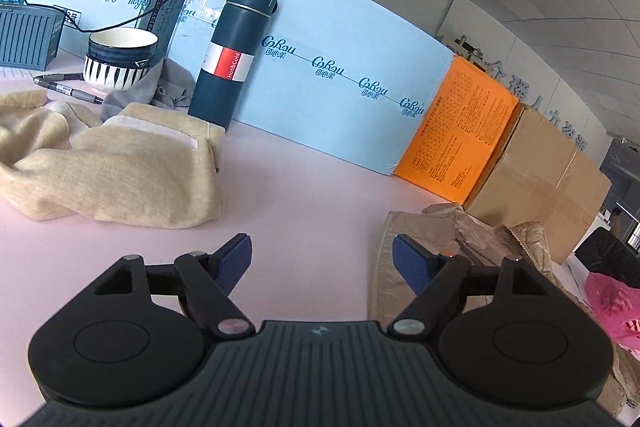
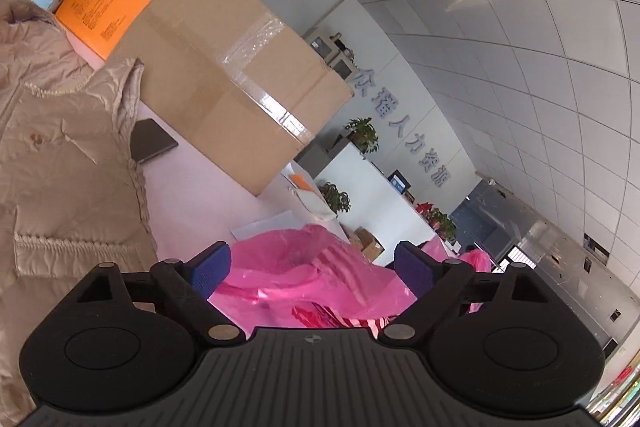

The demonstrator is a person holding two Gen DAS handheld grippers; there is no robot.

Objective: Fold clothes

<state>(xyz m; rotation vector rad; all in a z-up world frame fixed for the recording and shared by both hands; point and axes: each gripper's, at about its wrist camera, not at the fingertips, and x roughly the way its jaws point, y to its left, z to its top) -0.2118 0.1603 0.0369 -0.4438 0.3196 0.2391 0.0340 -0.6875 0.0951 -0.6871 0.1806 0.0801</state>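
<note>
On the counter: beige sweater lies rumpled, tan jacket beside.
Tongs: our left tongs and right tongs gape, empty.
Risk: we may topple flask tugging sweater.

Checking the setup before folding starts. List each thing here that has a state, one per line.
Left gripper: open, empty.
Right gripper: open, empty.
Dark blue steel flask: upright, lid on.
Striped ceramic bowl: upright.
Beige knit garment: crumpled, unfolded.
Tan quilted jacket: spread out, unfolded.
Brown cardboard box: taped shut.
Pink plastic bag: crumpled.
</note>
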